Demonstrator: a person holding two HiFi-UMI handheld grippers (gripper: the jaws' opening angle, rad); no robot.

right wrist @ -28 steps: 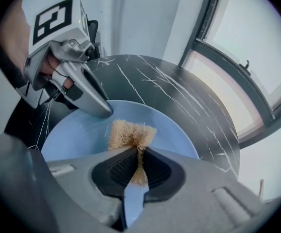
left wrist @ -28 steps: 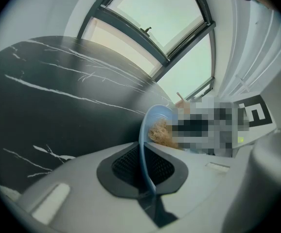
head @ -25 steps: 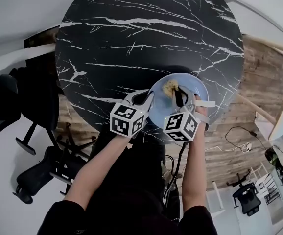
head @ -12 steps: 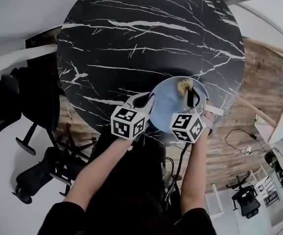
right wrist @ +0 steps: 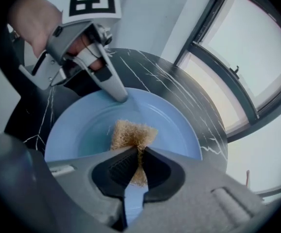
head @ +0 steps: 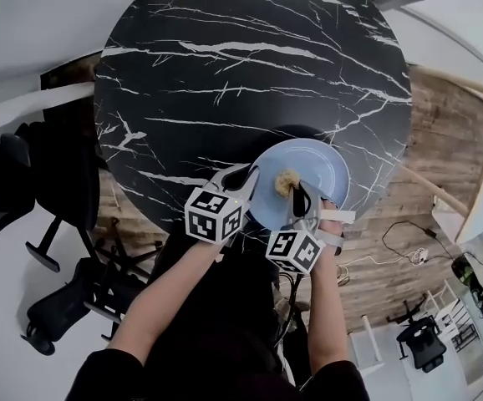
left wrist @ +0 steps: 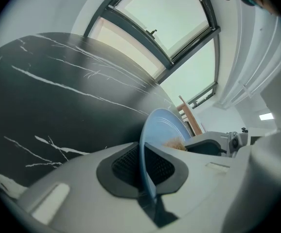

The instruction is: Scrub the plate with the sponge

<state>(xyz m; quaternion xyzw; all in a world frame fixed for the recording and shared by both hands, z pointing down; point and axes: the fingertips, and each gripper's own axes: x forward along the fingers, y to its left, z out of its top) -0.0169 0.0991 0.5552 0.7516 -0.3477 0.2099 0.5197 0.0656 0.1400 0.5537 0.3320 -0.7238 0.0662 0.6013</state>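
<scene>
My left tool was clamped on the near rim of the pale blue plate. The plate sat at the near edge of the black marbled bench. My right tool was pinched shut on the tan sponge, which lay against the plate's middle.

I judged the plate stiff, smooth, probably slippery and breakable, so the thin rim was the only sensible hold, and it needed a firm one. The sponge looked light, fibrous and squashy. Gripped at its back end, its free part could flex against the glaze.

The left tool itself reached in over the rim, the one thing in the scrubbing path. Office chairs stood well apart on the floor.
</scene>
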